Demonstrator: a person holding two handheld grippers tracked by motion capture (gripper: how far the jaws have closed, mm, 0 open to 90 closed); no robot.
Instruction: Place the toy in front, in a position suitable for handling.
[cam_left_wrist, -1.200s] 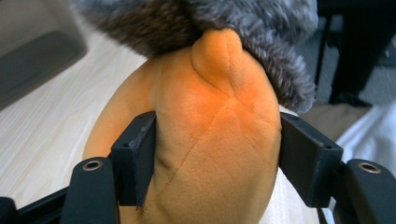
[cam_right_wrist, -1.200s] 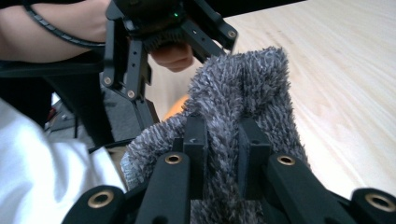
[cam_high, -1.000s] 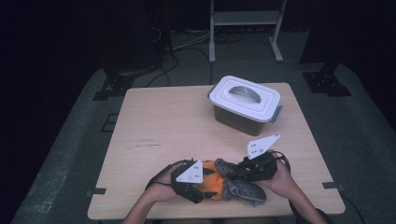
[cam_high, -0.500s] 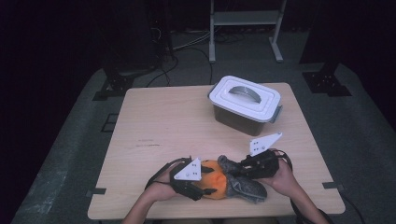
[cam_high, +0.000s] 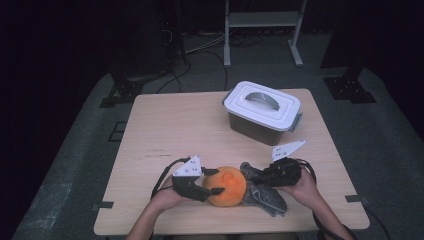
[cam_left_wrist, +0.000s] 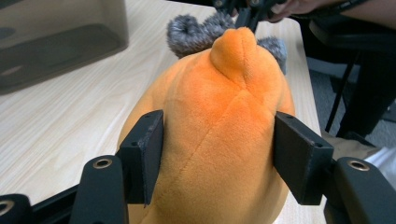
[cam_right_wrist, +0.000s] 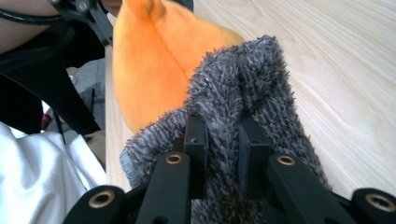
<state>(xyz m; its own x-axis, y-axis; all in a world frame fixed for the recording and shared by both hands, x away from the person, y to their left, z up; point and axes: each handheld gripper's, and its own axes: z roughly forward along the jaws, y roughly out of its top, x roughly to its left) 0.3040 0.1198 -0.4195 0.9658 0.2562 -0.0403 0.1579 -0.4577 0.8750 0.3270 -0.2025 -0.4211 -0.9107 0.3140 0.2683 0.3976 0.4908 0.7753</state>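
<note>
On the wooden table (cam_high: 165, 125), the left gripper (cam_high: 216, 190) clamps the orange plush (cam_high: 227, 186) steady while the right gripper (cam_high: 256, 176) pinches its grey fuzzy cloth (cam_high: 265, 196), probably to tug it.

Left hand-held gripper (cam_high: 216, 190) grips an orange plush (cam_high: 227, 186); right hand-held gripper (cam_high: 256, 176) apparently pinches grey fabric (cam_high: 264, 192).

A pale wooden counter (cam_high: 170, 130) carries a lidded white box (cam_high: 262, 111) at the far right, and an orange plush (cam_high: 227, 186) touching a grey cloth (cam_high: 267, 197) at the near edge.
</note>
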